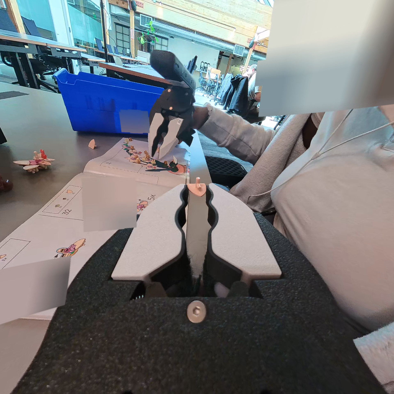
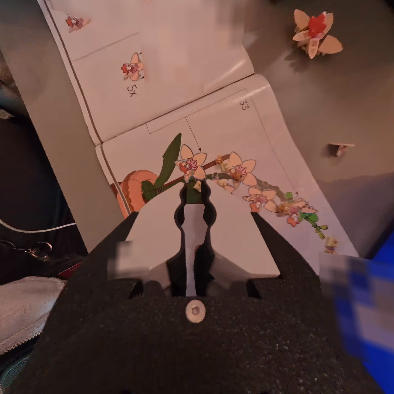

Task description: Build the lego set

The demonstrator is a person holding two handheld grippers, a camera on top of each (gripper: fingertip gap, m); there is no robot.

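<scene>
My left gripper [image 1: 197,187] is shut on a pale pink petal piece [image 1: 196,190] with a thin pin sticking up, held above the table edge. My right gripper [image 2: 197,187] points down at the open instruction booklet [image 2: 170,106], its jaws nearly together on a small cream piece [image 2: 197,185] at the tips. It also shows in the left wrist view [image 1: 157,153], tips just over the booklet [image 1: 119,170]. A built flower [image 2: 315,34] with cream petals and a red centre lies on the grey table; it also shows in the left wrist view [image 1: 34,163].
A blue bin [image 1: 102,102] stands behind the booklet. A loose cream petal [image 1: 92,143] lies on the table, and a small white piece [image 1: 175,160] rests on the booklet. A person in a grey hoodie [image 1: 319,191] sits close on the right. Tip to tip, the grippers are about 25 cm apart.
</scene>
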